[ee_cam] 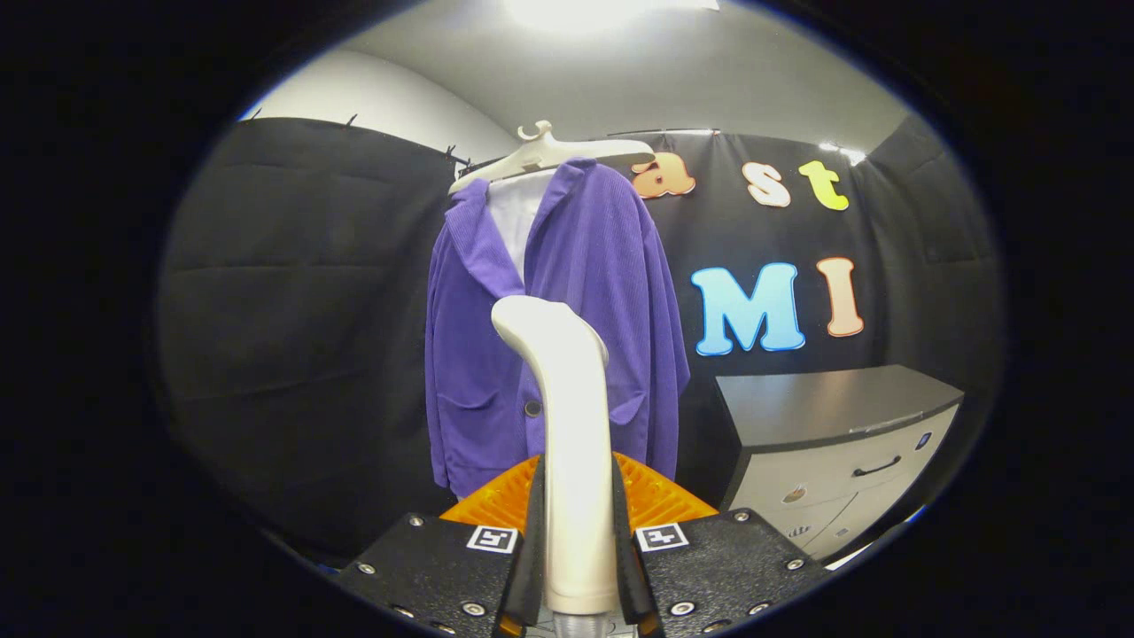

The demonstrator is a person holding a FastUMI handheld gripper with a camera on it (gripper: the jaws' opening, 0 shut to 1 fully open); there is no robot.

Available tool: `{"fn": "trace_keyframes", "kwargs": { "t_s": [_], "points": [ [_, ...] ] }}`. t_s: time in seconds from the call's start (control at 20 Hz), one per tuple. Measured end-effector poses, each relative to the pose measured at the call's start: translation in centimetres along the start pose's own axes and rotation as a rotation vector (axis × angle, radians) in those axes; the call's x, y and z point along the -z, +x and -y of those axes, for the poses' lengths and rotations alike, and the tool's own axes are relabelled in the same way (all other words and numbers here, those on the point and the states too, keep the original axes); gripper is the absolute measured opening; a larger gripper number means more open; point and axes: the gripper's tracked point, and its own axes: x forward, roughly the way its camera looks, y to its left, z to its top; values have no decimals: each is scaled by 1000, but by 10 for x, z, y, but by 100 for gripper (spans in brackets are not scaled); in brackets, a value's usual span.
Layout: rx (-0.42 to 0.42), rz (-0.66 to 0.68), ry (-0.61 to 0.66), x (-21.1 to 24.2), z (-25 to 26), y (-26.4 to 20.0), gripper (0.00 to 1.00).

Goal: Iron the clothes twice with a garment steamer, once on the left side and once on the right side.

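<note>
A purple cardigan (576, 292) with a white shirt (512, 217) under it hangs on a cream hanger (549, 155) against the booth's wall. My gripper (578, 540) is shut on the handle of a white garment steamer (567, 425), which stands upright between the fingers. The steamer's head bends toward the left and sits in front of the cardigan's middle, near its button line. Whether the head touches the fabric I cannot tell. The cardigan's lower hem hangs just beyond the fingers.
A low cabinet (833, 443) with a dark top and pale drawers stands to the right of the cardigan. Black cloth wall lies behind and to the left of the garment.
</note>
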Motion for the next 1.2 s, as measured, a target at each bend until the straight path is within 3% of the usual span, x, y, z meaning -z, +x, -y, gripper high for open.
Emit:
{"fn": "trace_keyframes", "kwargs": {
  "t_s": [0.7,1.0,1.2],
  "points": [
    [-83,246,-50,-156,-65,42,34],
    [-111,258,-55,-178,-101,81,35],
    [-119,217,-78,-155,-113,100,35]
  ]
}}
